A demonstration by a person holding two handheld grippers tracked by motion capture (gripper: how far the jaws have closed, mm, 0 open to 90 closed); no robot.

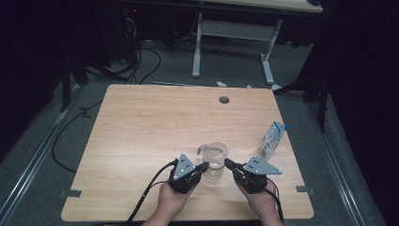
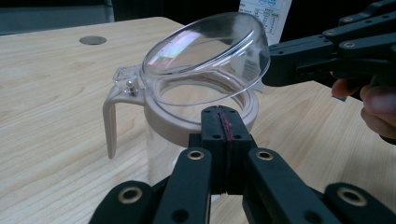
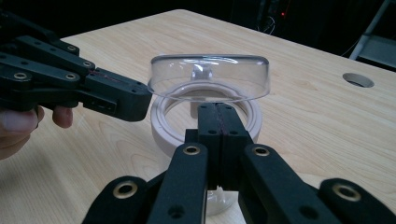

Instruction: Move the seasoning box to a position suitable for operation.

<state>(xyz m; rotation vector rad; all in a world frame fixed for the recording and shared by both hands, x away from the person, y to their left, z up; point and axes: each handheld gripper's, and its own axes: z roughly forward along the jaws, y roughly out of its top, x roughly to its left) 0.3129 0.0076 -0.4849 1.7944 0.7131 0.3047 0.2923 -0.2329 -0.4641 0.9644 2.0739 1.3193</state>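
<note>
Nearest the person's edge of the wooden surface (image 1: 141, 122), the left hand-held gripper (image 1: 203, 166) and the right hand-held gripper (image 1: 227, 163) flank a clear pitcher (image 1: 214, 162), one on each side of it, tips pointing inward. Both have their jaws pressed together with nothing between them; each gripper view shows the two black jaws meeting along a closed seam. The pitcher stands upright between the two tips, near the front centre of the surface. It has a pale pinkish collar (image 2: 173, 126) and a handle (image 2: 110, 119) of the same colour. Its clear hinged lid (image 2: 210, 51) is tilted up, open above the collar. In the left gripper view the right hand-held gripper's tip lies at the raised edge of the lid; whether it touches cannot be told. To the right of the pitcher and slightly beyond it stands a white and blue carton (image 1: 273, 140). Farther beyond the pitcher, near the far edge, is a round grey cable port (image 1: 224, 100).
</note>
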